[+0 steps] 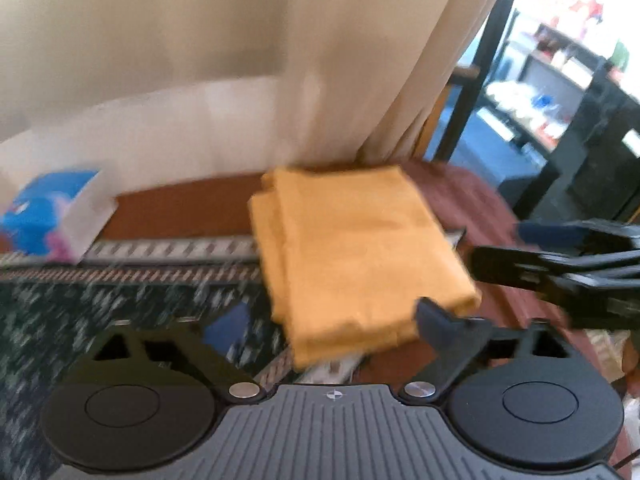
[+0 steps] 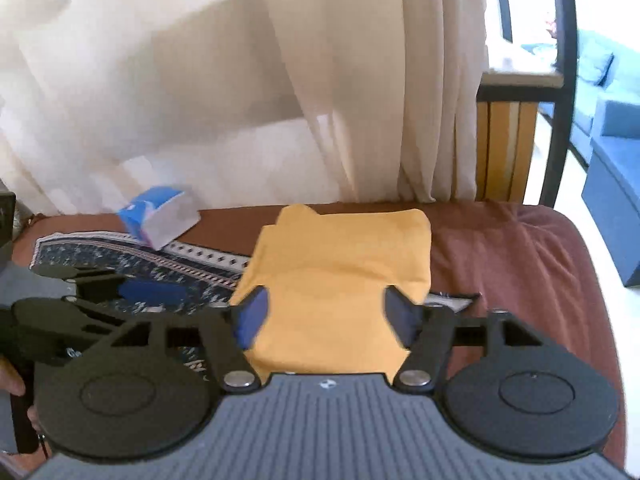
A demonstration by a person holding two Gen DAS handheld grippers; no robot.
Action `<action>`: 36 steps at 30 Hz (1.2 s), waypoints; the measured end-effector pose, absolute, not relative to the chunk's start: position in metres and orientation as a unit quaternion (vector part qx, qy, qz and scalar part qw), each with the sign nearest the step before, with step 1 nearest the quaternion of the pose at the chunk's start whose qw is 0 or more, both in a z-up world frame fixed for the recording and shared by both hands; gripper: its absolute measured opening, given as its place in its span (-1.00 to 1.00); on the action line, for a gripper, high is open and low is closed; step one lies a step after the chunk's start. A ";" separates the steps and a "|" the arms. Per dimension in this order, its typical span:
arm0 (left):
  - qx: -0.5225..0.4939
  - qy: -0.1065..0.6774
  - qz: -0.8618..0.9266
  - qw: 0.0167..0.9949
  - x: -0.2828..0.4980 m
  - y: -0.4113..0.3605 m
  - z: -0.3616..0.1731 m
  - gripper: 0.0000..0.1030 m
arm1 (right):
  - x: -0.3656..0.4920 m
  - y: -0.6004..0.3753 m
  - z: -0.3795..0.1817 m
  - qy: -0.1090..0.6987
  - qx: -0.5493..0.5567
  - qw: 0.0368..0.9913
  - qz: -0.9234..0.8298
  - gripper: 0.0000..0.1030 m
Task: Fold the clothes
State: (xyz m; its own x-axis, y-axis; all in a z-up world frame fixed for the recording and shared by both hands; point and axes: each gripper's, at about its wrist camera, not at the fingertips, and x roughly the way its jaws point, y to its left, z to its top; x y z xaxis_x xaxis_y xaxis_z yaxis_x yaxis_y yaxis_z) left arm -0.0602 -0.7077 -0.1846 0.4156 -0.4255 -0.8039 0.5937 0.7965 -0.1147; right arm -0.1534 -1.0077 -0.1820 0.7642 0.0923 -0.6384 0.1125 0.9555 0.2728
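Open brown bedspread (image 2: 500, 248) right of the folded yellow garment (image 2: 340, 280), bare out to the rounded edge: easy passage there. Blocked along the far side by the cream curtain (image 2: 360, 100), hanging down to the surface just behind the garment. Further left, a blue and white tissue box (image 2: 160, 216) sitting on the far border of the patterned runner (image 2: 120, 256), well apart from the garment, with bare runner between. Crowded nearer in: right gripper (image 2: 326, 316) spread wide over the garment's near edge, left gripper (image 2: 100, 300) just beside it on the left, over the runner. Past the right edge, black metal frame (image 2: 560, 80) upright.
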 end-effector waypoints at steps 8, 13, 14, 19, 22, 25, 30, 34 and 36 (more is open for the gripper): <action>0.059 0.434 -0.302 0.847 -0.096 -0.683 -0.158 1.00 | -0.191 -0.985 -0.158 0.374 0.096 0.923 -0.002 1.00; 0.073 0.431 -0.286 0.853 -0.108 -0.681 -0.152 1.00 | -0.202 -0.983 -0.153 0.377 0.088 0.922 -0.014 1.00; 0.078 0.424 -0.282 0.857 -0.111 -0.682 -0.152 1.00 | -0.204 -0.982 -0.152 0.377 0.088 0.922 -0.014 1.00; 0.093 0.410 -0.276 0.864 -0.119 -0.683 -0.150 1.00 | -0.211 -0.981 -0.149 0.379 0.087 0.921 -0.016 1.00; 0.089 0.414 -0.276 0.863 -0.120 -0.682 -0.150 1.00 | -0.212 -0.981 -0.151 0.382 0.086 0.920 -0.019 1.00; 0.091 0.415 -0.276 0.862 -0.119 -0.683 -0.150 1.00 | -0.212 -0.981 -0.152 0.383 0.087 0.919 -0.020 1.00; 0.087 0.420 -0.284 0.857 -0.117 -0.684 -0.151 1.00 | -0.210 -0.981 -0.155 0.388 0.087 0.918 -0.018 1.00; 0.090 0.423 -0.287 0.855 -0.115 -0.687 -0.153 1.00 | -0.207 -0.980 -0.159 0.394 0.084 0.915 -0.016 1.00; 0.091 0.426 -0.289 0.853 -0.113 -0.688 -0.155 1.00 | -0.205 -0.980 -0.161 0.398 0.084 0.913 -0.016 1.00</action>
State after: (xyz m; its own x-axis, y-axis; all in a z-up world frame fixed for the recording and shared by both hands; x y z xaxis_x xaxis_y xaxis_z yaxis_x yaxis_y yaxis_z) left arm -0.1134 -0.6883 -0.1548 0.4709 -0.4151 -0.7784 0.5700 0.8166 -0.0906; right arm -0.2053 -0.9804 -0.1608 0.6825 0.0369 -0.7299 0.0962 0.9855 0.1399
